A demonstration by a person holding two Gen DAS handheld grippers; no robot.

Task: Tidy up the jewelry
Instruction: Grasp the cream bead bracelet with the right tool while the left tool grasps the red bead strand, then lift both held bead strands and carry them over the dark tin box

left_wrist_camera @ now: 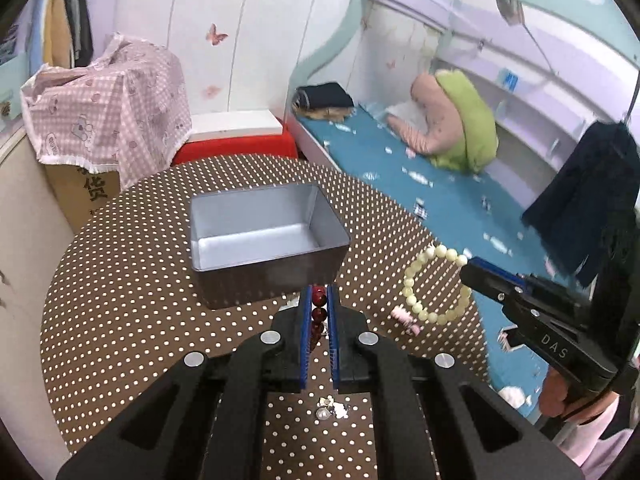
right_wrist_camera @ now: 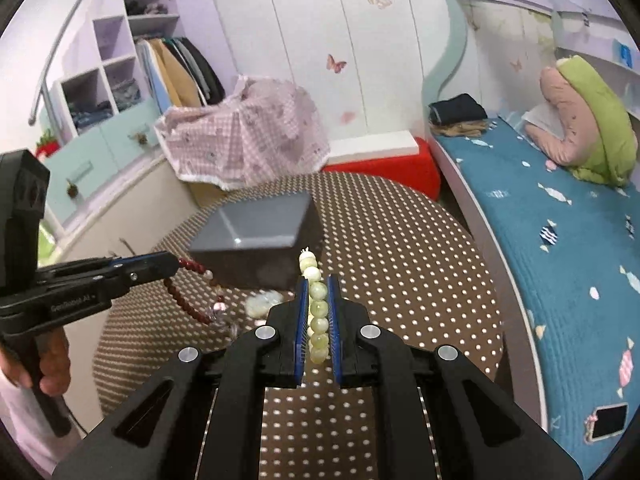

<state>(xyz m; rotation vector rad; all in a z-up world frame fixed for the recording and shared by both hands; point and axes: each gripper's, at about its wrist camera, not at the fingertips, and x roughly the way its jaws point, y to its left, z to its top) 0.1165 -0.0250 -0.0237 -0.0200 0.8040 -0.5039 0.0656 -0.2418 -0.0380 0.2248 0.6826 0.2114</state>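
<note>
An open grey metal tin [left_wrist_camera: 264, 236] stands on the round polka-dot table [left_wrist_camera: 120, 300]; it looks empty. My left gripper [left_wrist_camera: 320, 292] is shut on a dark red bead bracelet [left_wrist_camera: 318, 312], held just in front of the tin's near wall. From the right wrist view the left gripper [right_wrist_camera: 170, 266] holds the red bracelet [right_wrist_camera: 188, 296] hanging in a loop. My right gripper [right_wrist_camera: 319, 280] is shut on a pale green bead bracelet [right_wrist_camera: 318, 308], near the tin [right_wrist_camera: 256, 232]. In the left view the green bracelet [left_wrist_camera: 432, 284] hangs from the right gripper [left_wrist_camera: 468, 268].
Small pale jewelry pieces [left_wrist_camera: 330, 406] lie on the table under my left gripper, and a pink and white piece [left_wrist_camera: 404, 318] lies right of it. A bed with a blue cover [right_wrist_camera: 560, 240] runs along the right. A red box [left_wrist_camera: 236, 148] and a cloth-covered carton [left_wrist_camera: 108, 108] stand behind the table.
</note>
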